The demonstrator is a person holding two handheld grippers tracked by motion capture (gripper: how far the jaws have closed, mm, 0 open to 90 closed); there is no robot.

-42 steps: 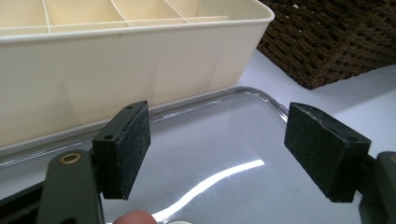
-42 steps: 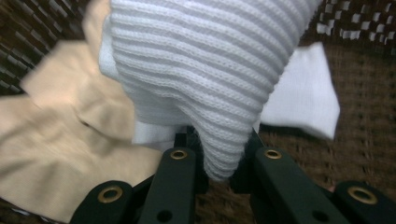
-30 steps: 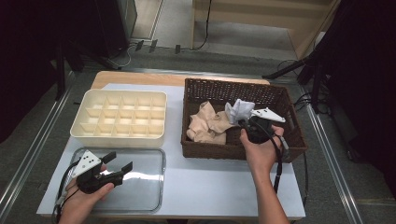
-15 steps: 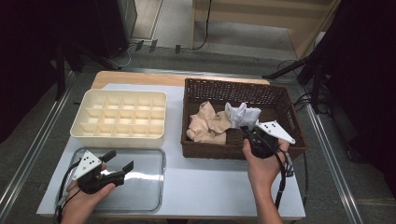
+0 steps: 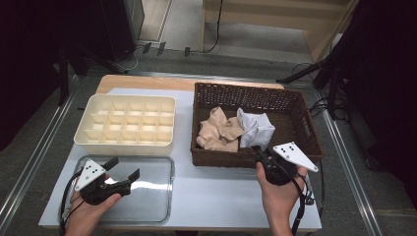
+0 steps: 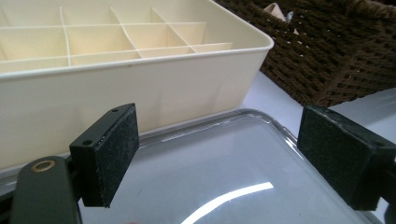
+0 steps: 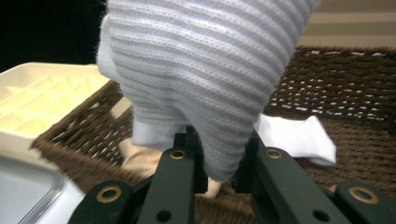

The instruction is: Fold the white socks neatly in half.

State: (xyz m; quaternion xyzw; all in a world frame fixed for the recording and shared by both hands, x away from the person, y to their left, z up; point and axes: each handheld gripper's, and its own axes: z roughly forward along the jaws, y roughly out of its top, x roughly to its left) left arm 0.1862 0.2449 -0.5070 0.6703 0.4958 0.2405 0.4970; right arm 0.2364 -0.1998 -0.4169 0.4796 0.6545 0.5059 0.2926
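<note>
White ribbed knit is pinched between the fingers of the right gripper [image 7: 219,163] — a white sock [image 7: 196,79] that bulges up from the pads in the right gripper view. In the high view the right gripper [image 5: 259,153] sits at lower right of centre, its tips at the near rim of the brown wicker basket [image 5: 295,105], with the white sock [image 5: 255,129] standing up from the tips over the basket's middle. Just left of it in the basket lies a crumpled beige cloth [image 5: 219,132]; in the right gripper view another white piece [image 7: 299,137] rests on the basket floor at right.

At lower left of the high view the left gripper [image 5: 123,169] has its fingers spread with nothing between them; they have just been opening wider. They hang over a clear tray [image 5: 157,206], whose glossy surface shows between the two black pads [image 6: 109,149] in the left gripper view. Just beyond the tray, toward the upper left, stands a cream box with divided compartments [image 5: 127,125], and the basket is to its right — all on the white desk [image 5: 216,191].
</note>
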